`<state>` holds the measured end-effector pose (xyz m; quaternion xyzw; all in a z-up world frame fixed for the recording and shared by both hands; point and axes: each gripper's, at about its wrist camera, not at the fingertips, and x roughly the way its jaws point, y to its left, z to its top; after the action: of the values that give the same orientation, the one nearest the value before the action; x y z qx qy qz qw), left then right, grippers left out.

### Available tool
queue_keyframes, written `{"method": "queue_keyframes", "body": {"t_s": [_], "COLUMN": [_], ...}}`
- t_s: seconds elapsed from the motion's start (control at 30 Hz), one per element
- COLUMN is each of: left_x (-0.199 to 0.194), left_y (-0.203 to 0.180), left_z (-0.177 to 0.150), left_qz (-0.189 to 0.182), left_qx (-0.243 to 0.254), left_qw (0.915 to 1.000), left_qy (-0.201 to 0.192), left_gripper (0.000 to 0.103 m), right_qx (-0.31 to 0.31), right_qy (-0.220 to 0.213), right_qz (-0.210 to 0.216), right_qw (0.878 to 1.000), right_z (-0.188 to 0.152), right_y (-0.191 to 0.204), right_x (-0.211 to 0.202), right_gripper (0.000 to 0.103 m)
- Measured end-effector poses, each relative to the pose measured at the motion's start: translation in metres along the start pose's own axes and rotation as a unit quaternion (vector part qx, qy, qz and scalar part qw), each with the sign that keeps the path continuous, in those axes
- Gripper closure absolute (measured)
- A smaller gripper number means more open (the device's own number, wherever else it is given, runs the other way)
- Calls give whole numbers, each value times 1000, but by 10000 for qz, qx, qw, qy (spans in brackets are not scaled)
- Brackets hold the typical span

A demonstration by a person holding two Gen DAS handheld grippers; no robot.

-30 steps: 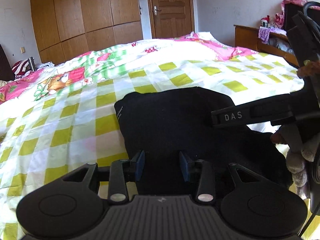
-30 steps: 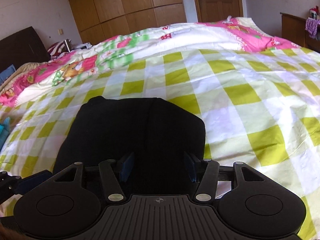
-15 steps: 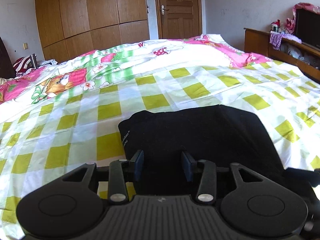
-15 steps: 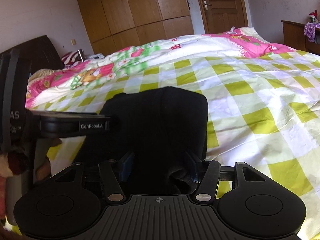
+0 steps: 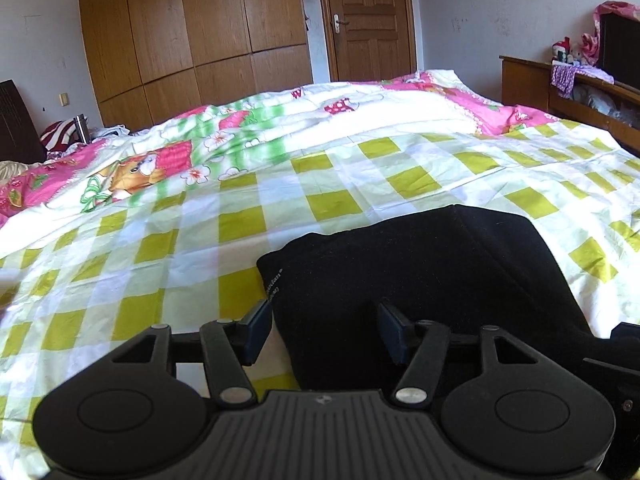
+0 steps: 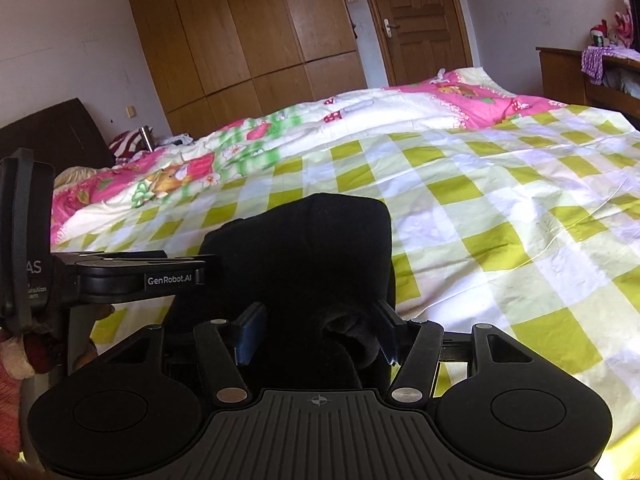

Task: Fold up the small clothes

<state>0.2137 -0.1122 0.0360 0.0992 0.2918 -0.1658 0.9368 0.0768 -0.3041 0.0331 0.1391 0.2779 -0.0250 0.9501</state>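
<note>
The bed (image 5: pixel 168 264) is covered by a sheet checked in yellow-green and white. A folded black garment (image 5: pixel 420 280) lies on its near part. A pink and green cartoon-print quilt (image 5: pixel 256 136) lies across the far side

Open checked bedspread (image 5: pixel 160 240) is seen ahead & to both sides. Near path is blocked by black garment (image 5: pixel 420 272); left gripper (image 6: pixel 120 276) is found just beside right gripper's (image 6: pixel 316 332) lane.

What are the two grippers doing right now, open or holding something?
Left gripper: open, nothing held, fingers either side of the black garment edge.
Right gripper: open, over a bunched garment fold, not clamped.
</note>
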Motion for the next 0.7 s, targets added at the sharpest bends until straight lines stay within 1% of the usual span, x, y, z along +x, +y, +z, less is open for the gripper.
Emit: {"method": "queue_keyframes", "body": {"t_s": [0.07, 0.1, 0.13, 0.17, 0.2, 0.27, 0.3, 0.37, 0.4, 0.47, 0.5, 0.53, 0.57, 0.7], "left_x": [-19, -23, -24, -23, -23, -34, -41, -56, -60, -65, -65, -64, -63, -76], "left_y": [4, 5, 4, 3, 2, 4, 6, 10, 10, 6, 3, -1, -3, -6], "left_z": [-14, -21, -28, -33, -36, -34, -33, -35, -39, -51, -56, -63, -68, -73], "left_qz": [11, 21, 44, 88, 125, 157, 116, 36, 0, 0, 8, 31, 76, 95], "left_qx": [-106, -136, -117, -74, -52, -123, -188, -312, -321, -254, -197, -130, -93, -154], "left_qw": [9999, 9999, 9998, 9996, 9994, 9994, 9994, 9992, 9991, 9989, 9987, 9982, 9977, 9978], "left_qy": [-14, 50, 147, 254, 315, 279, 249, 242, 284, 390, 470, 584, 669, 637], "left_gripper": [32, 31, 31, 31, 31, 31, 32, 32, 32, 32, 32, 32, 32, 33], "right_qx": [-142, -296, -342, -151, 65, 147, 70, -83, -162, -316, -334, -291, -234, -235], "right_qy": [108, 271, 503, 656, 704, 556, 431, 313, 329, 537, 684, 732, 736, 566], "right_qz": [-123, -232, -296, -304, -285, -235, -262, -323, -335, -507, -609, -638, -641, -588], "right_qw": [9998, 9989, 9977, 9973, 9971, 9981, 9987, 9990, 9988, 9968, 9952, 9949, 9950, 9964], "right_z": [-10, -15, -19, -20, -17, -10, -8, -9, -12, -20, -25, -26, -26, -20], "right_y": [4, 6, 6, 4, 3, 5, 10, 16, 18, 21, 22, 21, 22, 27], "right_x": [1, 8, 18, 23, 20, 5, -6, -21, -23, -18, -12, -10, -11, -27], "right_gripper": [46, 42, 44, 44, 44, 44, 44, 44, 44, 44, 44, 44, 44, 44]}}
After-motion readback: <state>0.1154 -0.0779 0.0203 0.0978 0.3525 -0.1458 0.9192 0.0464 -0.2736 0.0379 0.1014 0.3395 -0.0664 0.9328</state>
